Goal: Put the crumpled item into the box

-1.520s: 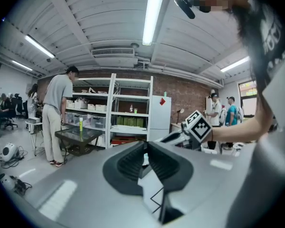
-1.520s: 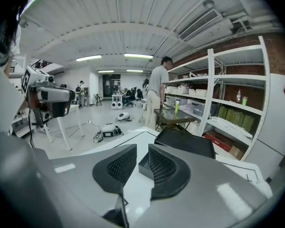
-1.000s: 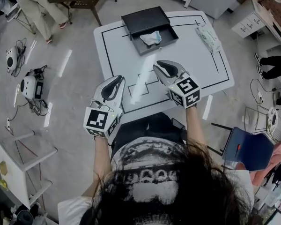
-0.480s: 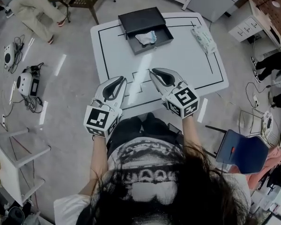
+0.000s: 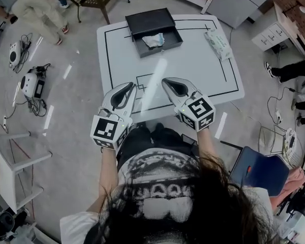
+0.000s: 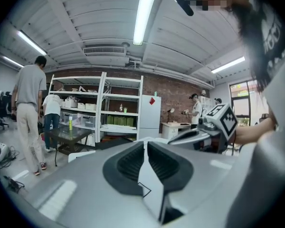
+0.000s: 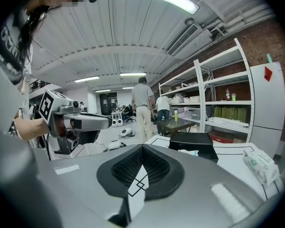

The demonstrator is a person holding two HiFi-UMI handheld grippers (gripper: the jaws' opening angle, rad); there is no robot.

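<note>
The left gripper's [image 6: 145, 146] ribbed black pads [image 6: 129, 164] meet at their tips, with only a thin wedge of white table showing behind them and nothing caught between; the right gripper [image 7: 142, 148] is the same, its pads [image 7: 127, 167] pressed together at the tips and holding nothing. In the head view the two grippers are side by side and a little apart, both pointing away from the person; the left gripper [image 5: 128, 87] hangs over the near left part of the white table [image 5: 193, 70], and the right gripper [image 5: 169, 81] over the near middle, just beside a small rectangle drawn in black line. Each gripper view catches the other gripper off to one side, marker cube outermost.

The crumpled item [image 5: 153, 40], pale with a touch of blue, lies inside the open tray of the black box [image 5: 150, 20] at the far end of the table, well apart from both grippers; the right gripper view shows the box [image 7: 192, 141] straight ahead, with the crumpled item [image 7: 189, 152] just showing over its front wall. A soft pack of wipes [image 5: 218, 44] lies near the table's far right edge, apart from the box; a black border line runs round the tabletop.

Beyond the table, a seated person's legs [image 5: 35, 4] show at the head view's upper left; cabled devices [image 5: 30, 85] sit on the floor to the left, and a blue chair [image 5: 259, 169] stands at the lower right. White shelving [image 6: 99, 103] lines a brick wall in the left gripper view.
</note>
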